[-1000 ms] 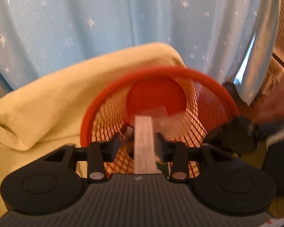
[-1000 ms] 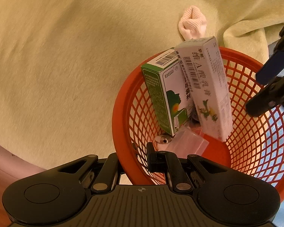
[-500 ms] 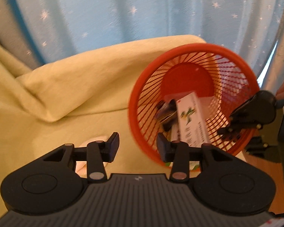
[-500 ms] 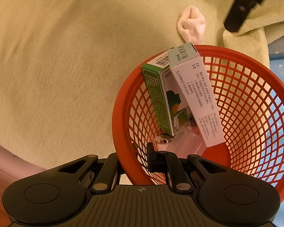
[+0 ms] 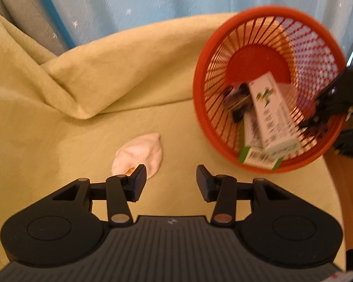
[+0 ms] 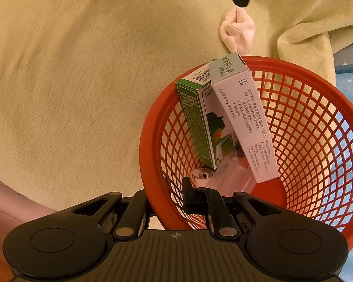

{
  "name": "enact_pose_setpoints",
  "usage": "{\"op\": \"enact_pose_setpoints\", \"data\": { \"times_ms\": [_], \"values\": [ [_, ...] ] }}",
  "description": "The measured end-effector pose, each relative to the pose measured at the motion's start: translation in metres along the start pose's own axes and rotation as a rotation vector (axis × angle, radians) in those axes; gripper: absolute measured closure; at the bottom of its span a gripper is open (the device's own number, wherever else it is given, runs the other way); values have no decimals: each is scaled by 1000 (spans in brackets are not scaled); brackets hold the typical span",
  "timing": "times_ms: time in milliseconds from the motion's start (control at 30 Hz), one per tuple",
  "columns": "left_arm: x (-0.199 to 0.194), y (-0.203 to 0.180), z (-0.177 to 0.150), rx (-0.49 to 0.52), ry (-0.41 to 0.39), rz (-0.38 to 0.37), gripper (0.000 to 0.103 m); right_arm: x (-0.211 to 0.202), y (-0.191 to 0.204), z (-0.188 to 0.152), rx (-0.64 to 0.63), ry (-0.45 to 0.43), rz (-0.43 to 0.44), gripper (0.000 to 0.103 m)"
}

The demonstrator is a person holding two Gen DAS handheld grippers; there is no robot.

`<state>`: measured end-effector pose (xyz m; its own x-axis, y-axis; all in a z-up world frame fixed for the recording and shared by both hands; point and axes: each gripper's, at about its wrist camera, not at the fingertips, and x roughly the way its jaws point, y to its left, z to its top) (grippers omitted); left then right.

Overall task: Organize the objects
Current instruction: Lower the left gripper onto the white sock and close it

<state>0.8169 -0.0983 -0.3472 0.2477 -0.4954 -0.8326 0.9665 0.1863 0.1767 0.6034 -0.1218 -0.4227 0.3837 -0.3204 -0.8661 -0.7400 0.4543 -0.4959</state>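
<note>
Since box dropped, left hand-held gripper (image 5: 169, 179) swung off basket (image 5: 223, 138), jaws wide, empty, toward sock (image 5: 138, 156) on blanket (image 5: 58, 122). Right hand-held gripper (image 6: 167, 196) pinches rim, steadying basket.

My left gripper (image 5: 169, 181) hangs with its jaws spread wide and nothing between them, one fingertip (image 5: 138, 176) out to the left side, the other to the right. My right gripper (image 6: 167, 197) has its jaws drawn close together, clamped on the basket rim (image 6: 150, 202), which sits between the two fingers.
</note>
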Motion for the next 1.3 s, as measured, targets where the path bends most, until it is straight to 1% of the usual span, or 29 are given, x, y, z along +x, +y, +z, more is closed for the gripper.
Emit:
{"op": "enact_pose_setpoints", "data": {
  "times_ms": [133,500,933,1200,1300],
  "values": [
    [12,10,-9,12,28,21,60,1,-1,0,-2,-1,2,98],
    [36,32,-19,14,86,39,58,3,-9,2,-4,-1,19,98],
    [51,44,-19,23,112,43,56,2,-13,1,-7,-4,33,98],
    [67,48,-16,44,112,56,50,2,-13,2,-8,-7,35,98],
    [77,54,-13,37,109,56,48,2,-13,1,-7,-9,37,98]
  ]
}}
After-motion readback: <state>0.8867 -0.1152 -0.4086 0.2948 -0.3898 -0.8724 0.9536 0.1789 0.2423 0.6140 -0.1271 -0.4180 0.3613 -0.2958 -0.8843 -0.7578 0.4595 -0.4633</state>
